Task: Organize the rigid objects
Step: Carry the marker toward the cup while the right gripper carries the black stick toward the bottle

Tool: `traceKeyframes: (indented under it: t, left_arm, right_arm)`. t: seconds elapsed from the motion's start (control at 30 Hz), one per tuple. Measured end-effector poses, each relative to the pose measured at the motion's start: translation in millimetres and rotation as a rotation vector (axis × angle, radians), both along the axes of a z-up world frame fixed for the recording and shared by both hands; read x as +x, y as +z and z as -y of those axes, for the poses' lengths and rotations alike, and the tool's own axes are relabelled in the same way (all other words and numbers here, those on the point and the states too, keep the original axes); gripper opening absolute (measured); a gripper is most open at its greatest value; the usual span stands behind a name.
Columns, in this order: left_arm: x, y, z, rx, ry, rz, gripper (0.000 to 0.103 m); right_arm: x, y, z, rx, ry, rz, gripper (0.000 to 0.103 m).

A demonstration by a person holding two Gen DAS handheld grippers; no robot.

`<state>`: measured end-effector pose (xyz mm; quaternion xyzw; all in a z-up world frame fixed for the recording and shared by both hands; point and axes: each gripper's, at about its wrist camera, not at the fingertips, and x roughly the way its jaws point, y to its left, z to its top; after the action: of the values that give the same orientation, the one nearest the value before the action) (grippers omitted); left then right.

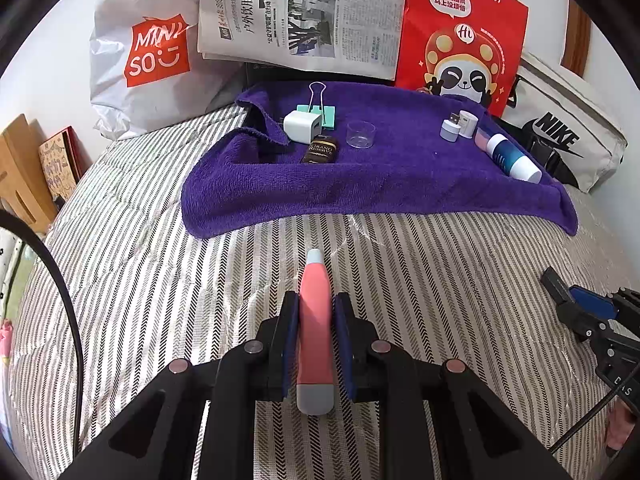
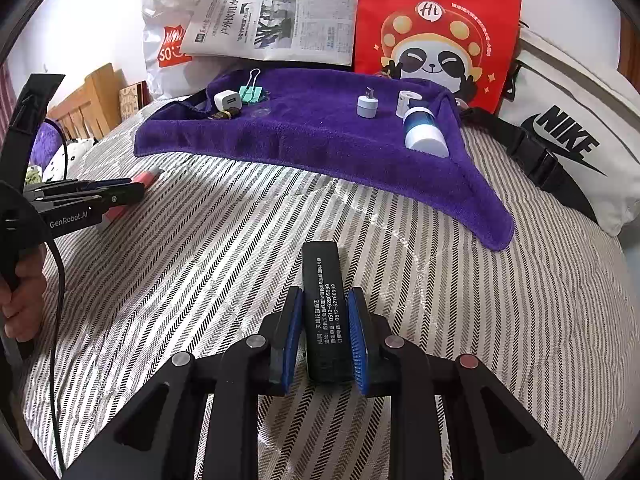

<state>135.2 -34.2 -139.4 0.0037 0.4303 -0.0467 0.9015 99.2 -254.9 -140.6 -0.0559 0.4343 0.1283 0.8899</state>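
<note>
Short of the purple towel [image 1: 380,184], left tongs [image 1: 316,308] gripped a pink pen [image 1: 316,320]; right tongs [image 2: 324,300] gripped a black case [image 2: 322,300]. Each probably needed lowering flat onto the towel's bare patches.

Towel [image 1: 392,176] lies on the bed [image 1: 160,280], toward its far end. On the towel, left group: charger [image 1: 302,123], with binder clip [image 1: 318,108] behind it, small bottle [image 1: 320,149] in front, cup [image 1: 361,134] just right. Right group: two plug-in lights [image 1: 460,123] side by side, tube [image 1: 514,156] lying to their right near the edge. Behind the towel, left to right: plastic bag [image 1: 140,60], newspaper [image 1: 300,12], paper bag [image 1: 464,28], canvas bag [image 1: 560,132].
</note>
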Motion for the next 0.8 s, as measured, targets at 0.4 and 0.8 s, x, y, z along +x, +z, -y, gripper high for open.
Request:
traceKeyframes:
  t: [0.4,0.8]
  left_arm:
    - [12.3,13.3,-14.4,-0.105,-0.004,-0.072,0.017]
    - [20.4,48.5,-15.9,-0.120,-0.037,-0.019,0.017]
  right_arm:
    - [2.0,30.0,-9.6,0.034,0.043,0.005,0.022]
    - [28.1,47.9,-2.4,0.065,0.005,0.014,0.022]
